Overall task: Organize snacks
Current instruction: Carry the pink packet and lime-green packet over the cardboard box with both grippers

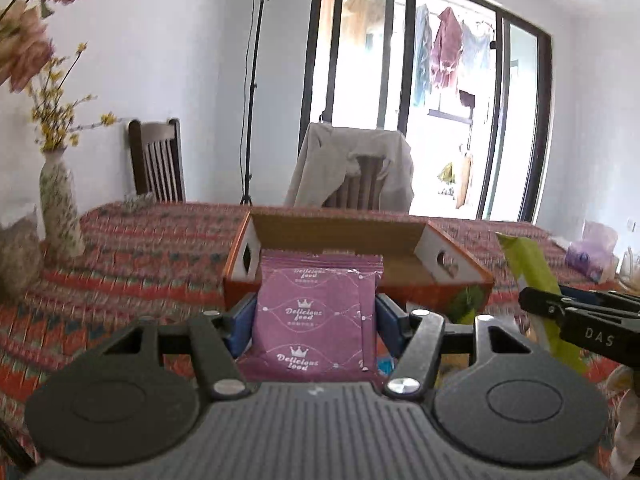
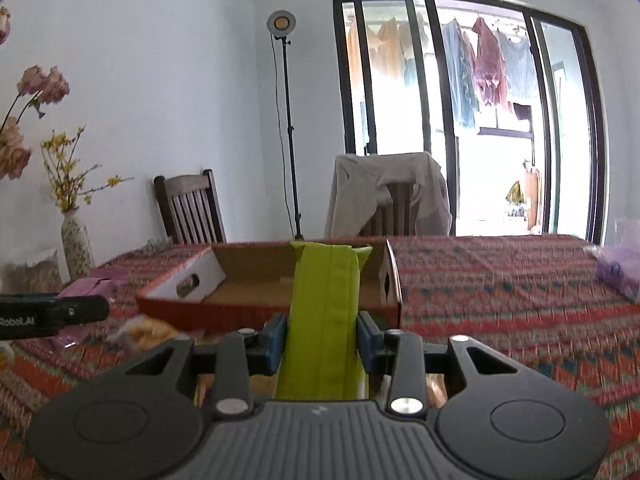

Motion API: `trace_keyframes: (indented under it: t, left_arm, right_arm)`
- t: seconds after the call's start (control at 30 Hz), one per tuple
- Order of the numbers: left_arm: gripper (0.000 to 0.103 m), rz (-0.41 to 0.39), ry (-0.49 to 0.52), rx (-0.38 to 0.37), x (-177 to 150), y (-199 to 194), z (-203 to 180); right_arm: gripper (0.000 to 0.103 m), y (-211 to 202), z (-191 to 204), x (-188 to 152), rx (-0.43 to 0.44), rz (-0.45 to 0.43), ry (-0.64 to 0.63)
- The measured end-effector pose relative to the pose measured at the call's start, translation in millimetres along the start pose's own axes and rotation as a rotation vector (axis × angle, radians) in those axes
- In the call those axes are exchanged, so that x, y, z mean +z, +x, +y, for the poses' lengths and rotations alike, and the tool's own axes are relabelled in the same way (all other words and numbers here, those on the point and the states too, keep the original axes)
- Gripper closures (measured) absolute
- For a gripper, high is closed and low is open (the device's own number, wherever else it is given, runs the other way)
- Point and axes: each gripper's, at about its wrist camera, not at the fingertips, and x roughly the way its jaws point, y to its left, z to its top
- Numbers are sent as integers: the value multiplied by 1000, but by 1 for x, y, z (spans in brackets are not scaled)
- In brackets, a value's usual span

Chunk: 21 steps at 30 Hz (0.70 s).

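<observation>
Both grippers loaded, both facing the open cardboard box on the patterned tablecloth. Your left gripper is clamped narrow on a small stack of purple "Delicious food" sachets; the blue pads press the stack from both sides about mid-height, and the top edges stand up in front of the box's near wall. Your right gripper is closed on a tall lime-green snack packet, held upright, pads at its lower half, its upper end rising against the box interior. In the left view the same green packet shows at the right edge, near the box's right corner. Handling judgement: the sachets look thin, light and soft, with slick film faces, so individual ones could slide out of the stack if you loosen the squeeze or tilt hard; keep the hold across the flat faces, central, as it is. The green packet looks light and crushable, with a long lever above the pads, so expect it to sway; a hold nearer its middle would steady it. More loose snacks, yellowish and pink, lie on the cloth left of the box in the right view. Box floor appears bare where visible.
</observation>
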Motion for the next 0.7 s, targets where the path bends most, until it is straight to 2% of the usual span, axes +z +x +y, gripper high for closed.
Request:
trace_keyframes:
  t: [0.3, 0.57, 0.7]
  left_arm:
    - [40, -41, -28, 7, 45, 48, -6]
    - [40, -35, -89, 37, 79, 102, -2]
    - [40, -27, -127, 61, 90, 130, 1]
  right_arm:
    - [67, 51, 1, 51, 1, -55, 24]
    - [67, 108, 3, 92, -27, -78, 32]
    - [67, 140, 3, 102, -46, -65, 52]
